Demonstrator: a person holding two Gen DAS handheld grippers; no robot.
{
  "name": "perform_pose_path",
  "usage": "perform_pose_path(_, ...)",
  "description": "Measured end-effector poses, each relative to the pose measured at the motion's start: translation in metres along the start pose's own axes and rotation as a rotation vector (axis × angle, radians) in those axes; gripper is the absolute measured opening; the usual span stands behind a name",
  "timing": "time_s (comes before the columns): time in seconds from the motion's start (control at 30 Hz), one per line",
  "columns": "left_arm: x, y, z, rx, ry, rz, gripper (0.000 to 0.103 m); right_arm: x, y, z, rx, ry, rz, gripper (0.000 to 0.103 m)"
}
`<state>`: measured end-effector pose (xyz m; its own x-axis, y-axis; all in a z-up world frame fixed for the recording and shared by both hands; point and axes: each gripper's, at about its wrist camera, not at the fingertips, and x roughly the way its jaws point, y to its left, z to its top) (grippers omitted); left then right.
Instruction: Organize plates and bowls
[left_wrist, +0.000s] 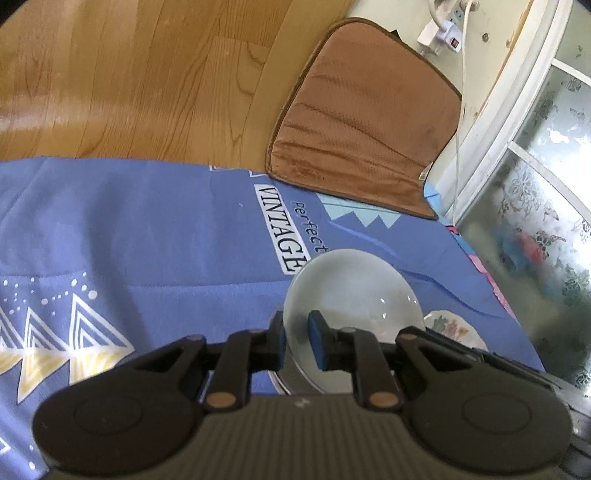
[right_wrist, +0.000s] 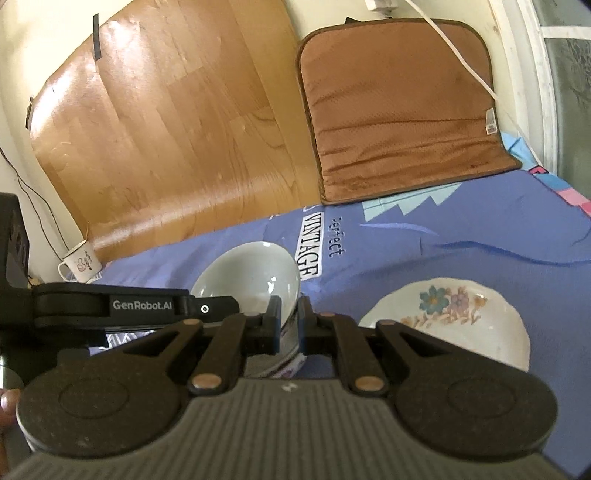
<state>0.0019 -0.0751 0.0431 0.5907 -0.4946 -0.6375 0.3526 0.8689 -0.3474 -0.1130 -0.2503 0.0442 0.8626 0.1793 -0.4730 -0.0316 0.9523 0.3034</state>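
Observation:
A pale green bowl (left_wrist: 354, 291) is tilted over the blue printed cloth (left_wrist: 147, 229). My left gripper (left_wrist: 297, 339) is shut on its near rim, one blue pad inside and one outside. In the right wrist view the same bowl (right_wrist: 251, 277) has my right gripper (right_wrist: 290, 325) shut on its right wall. My left gripper (right_wrist: 221, 306) comes in from the left to the bowl's near edge. A white plate with a flower pattern (right_wrist: 461, 317) lies on the cloth to the right of the bowl. In the left wrist view this plate (left_wrist: 454, 328) shows partly behind the bowl.
A brown cushion (right_wrist: 399, 110) lies beyond the cloth on the wood-pattern floor (right_wrist: 166, 129). A white mug (right_wrist: 79, 264) stands at the cloth's far left corner. A power strip with a white cable (left_wrist: 443, 33) and a frosted glass door (left_wrist: 546, 192) are on the right.

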Motion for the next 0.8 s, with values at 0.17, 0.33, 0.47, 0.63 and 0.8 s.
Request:
perform_pose_path(0.17,0.001,-0.004,-0.001,0.011,-0.003,0.011,0.016,0.002,-0.003,-0.002,0.019,0.005,-0.011,0.016)
perform_pose_path(0.33,-0.003,-0.005,0.0,0.019,-0.015,0.013,0.018,-0.002,-0.005,-0.002,0.026,-0.012,-0.012,0.018)
perform_pose_path(0.47,-0.015,-0.006,0.002,0.033,-0.062,0.04,0.029,-0.008,-0.003,-0.001,0.018,-0.048,-0.013,0.026)
perform_pose_path(0.63,-0.031,-0.004,0.005,0.036,-0.107,0.041,0.029,-0.012,-0.001,0.0,0.022,-0.072,-0.011,0.026)
perform_pose_path(0.8,-0.037,-0.003,0.003,0.056,-0.12,0.072,0.03,-0.015,-0.002,0.002,0.022,-0.081,-0.009,0.028)
